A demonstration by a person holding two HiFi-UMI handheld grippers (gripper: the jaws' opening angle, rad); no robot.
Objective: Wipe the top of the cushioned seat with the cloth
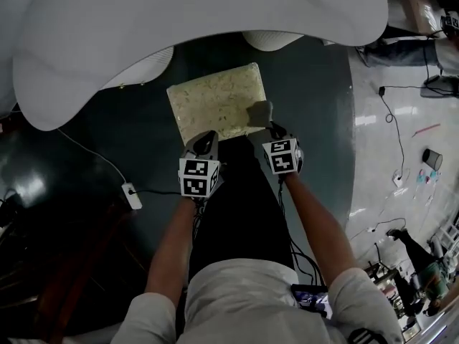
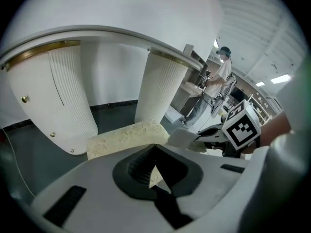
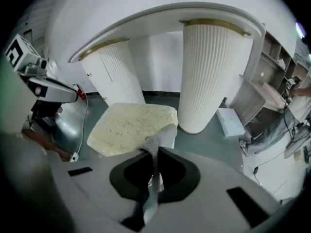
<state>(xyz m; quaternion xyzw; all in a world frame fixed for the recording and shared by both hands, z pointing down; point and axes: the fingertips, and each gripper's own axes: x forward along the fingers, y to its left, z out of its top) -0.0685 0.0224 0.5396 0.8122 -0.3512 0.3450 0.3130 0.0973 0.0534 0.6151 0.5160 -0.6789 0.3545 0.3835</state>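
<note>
Two grippers point at one low seat, and only one of them carries anything. At the far left a ribbed pedestal [image 2: 73, 96] holds up the white desk [image 1: 215, 13], whose edge overhangs the scene. A power strip [image 1: 130, 196] lies on the dark floor [image 1: 315, 106] below it.

Next comes the left gripper [image 2: 155, 169]. Its jaws are closed together with nothing between them, and its tip hovers at the seat's near left corner.

The cushioned seat [image 1: 215, 106] stands on the floor just beyond both grippers, its far edge tucked under the desk. Its cream, mottled top is bare apart from the near right corner.

At that corner hangs the grey cloth [image 1: 259, 111]. It is pinched at one end by the right gripper [image 3: 154, 174], and its free end flops forward over the corner. Whether it presses on the cushion or floats just above it cannot be told.

The cloth looks light, thin and limp, so it would likely fold or drag rather than push. A grip close to the bunched end with flat downward pressure should suit it. The cushion probably gives under load and is light enough to slide, which may be what the empty left gripper is there to prevent.
</note>
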